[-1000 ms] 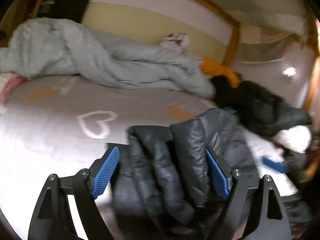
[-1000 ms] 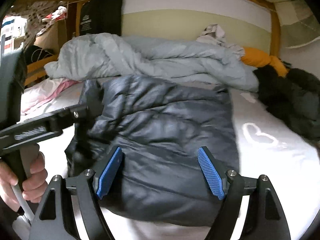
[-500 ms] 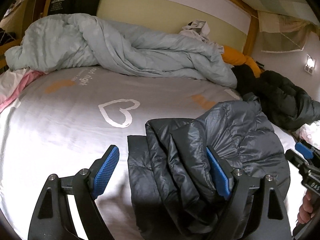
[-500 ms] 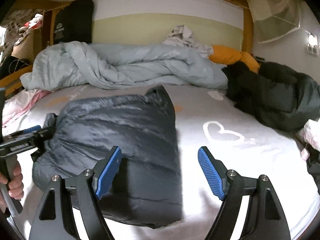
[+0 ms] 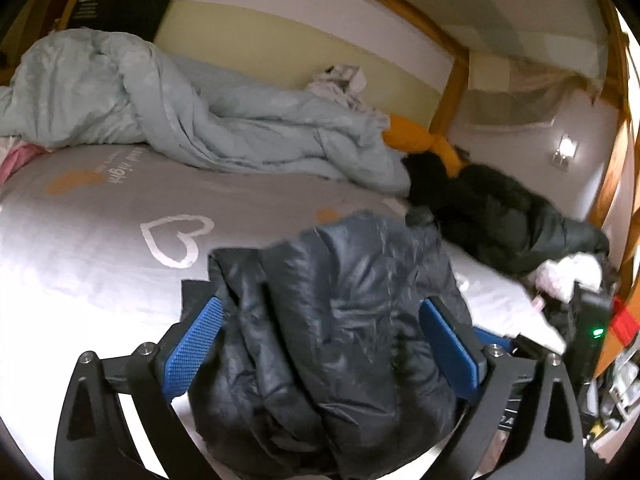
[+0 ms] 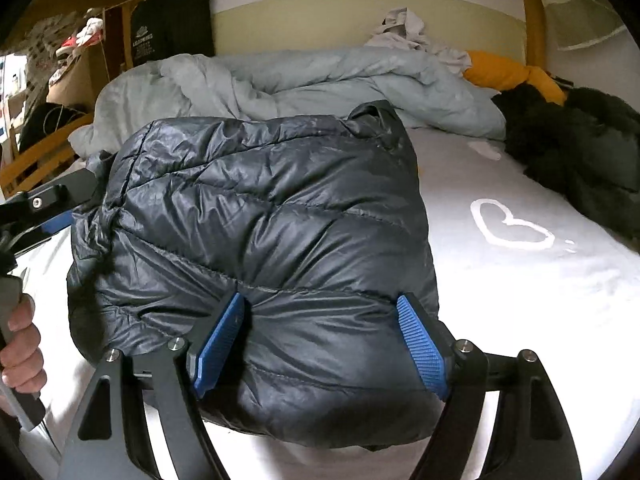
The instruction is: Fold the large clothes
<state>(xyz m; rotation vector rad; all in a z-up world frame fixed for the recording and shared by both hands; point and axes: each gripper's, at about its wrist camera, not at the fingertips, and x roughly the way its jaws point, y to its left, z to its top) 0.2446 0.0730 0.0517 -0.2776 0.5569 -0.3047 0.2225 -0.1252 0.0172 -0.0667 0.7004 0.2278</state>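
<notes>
A dark grey puffer jacket lies folded into a thick bundle on the white bed sheet. In the left wrist view the jacket fills the space between my left gripper's wide-open blue pads, with its folded layers facing me. My right gripper is open too, its pads set against the near edge of the bundle from the other side. The left gripper's black frame shows at the jacket's far left end, held by a hand.
A crumpled pale blue duvet lies across the back of the bed. A black coat and an orange garment lie at the back right. The wooden bed frame runs behind. Clutter stands beyond the bed's left side.
Both grippers have moved back in onto the jacket bundle. The right gripper swung left so the jacket again fills its jaws. The bundle looks more bunched and raised.
</notes>
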